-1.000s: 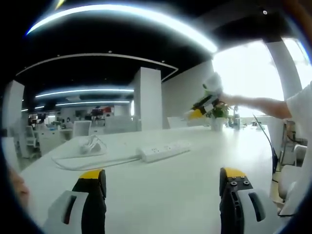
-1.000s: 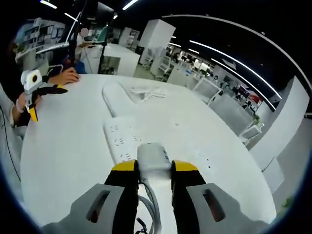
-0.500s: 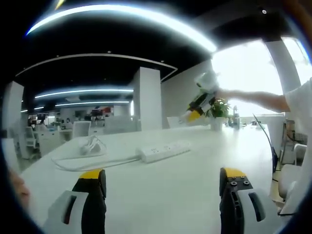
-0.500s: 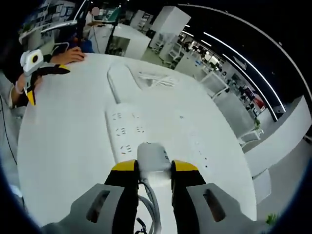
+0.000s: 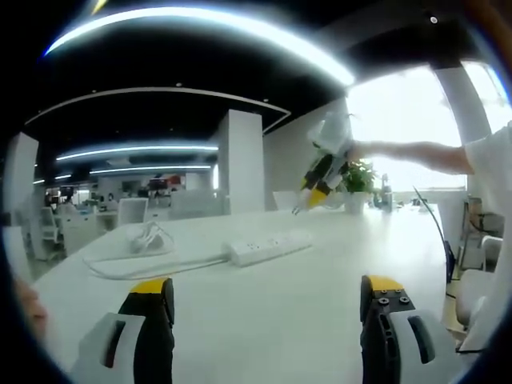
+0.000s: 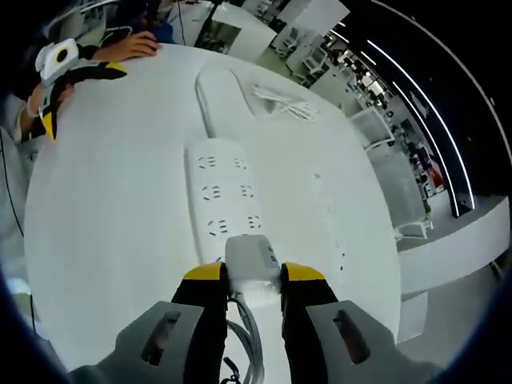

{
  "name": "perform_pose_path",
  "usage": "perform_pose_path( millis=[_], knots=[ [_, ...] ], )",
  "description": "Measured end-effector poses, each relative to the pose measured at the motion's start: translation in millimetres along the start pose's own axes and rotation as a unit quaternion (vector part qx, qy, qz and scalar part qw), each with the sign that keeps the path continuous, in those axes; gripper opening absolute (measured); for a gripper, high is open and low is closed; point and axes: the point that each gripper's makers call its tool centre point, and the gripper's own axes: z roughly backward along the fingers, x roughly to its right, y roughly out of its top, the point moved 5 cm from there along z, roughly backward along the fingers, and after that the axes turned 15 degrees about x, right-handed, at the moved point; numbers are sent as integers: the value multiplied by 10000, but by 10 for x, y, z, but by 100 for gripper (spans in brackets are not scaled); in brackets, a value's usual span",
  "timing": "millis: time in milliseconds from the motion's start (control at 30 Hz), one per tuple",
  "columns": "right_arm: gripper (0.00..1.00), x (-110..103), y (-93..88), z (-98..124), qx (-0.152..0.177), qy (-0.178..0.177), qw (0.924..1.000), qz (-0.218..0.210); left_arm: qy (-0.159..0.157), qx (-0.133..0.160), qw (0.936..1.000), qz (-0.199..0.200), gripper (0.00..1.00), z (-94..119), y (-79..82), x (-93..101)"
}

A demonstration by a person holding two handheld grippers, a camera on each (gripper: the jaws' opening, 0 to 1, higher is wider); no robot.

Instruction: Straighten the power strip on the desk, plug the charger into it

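A white power strip [image 6: 222, 198] lies on the white desk [image 6: 120, 240], its cord running away from me; in the left gripper view the power strip [image 5: 270, 246] sits mid-desk. My right gripper [image 6: 250, 276] is shut on the white charger [image 6: 251, 259], holding it just above the near end of the strip, its cable hanging between the jaws. In the left gripper view the right gripper [image 5: 324, 172] hangs in the air above the strip's right end. My left gripper [image 5: 268, 298] stands open low over the desk with nothing between its fingers; in the right gripper view the left gripper [image 6: 60, 68] is at the desk's far left edge.
A loose coil of white cable [image 6: 284, 100] lies beyond the strip; the coil [image 5: 150, 237] is left of the strip in the left gripper view. A potted plant [image 5: 358, 186] stands at the desk's far right. A person's hand [image 6: 132, 46] rests on the desk edge. Office desks and chairs fill the background.
My right gripper has moved with the charger closer over the power strip and tilted downward. The left gripper has stayed where it was.
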Motion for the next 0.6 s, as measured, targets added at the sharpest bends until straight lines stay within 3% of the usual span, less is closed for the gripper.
perform_pose_path(
  millis=[600],
  knots=[
    [23, -146, -52, -72, -859, 303, 9954, 309, 17, 8, 10000, 2, 99, 11, 4, -5]
  ],
)
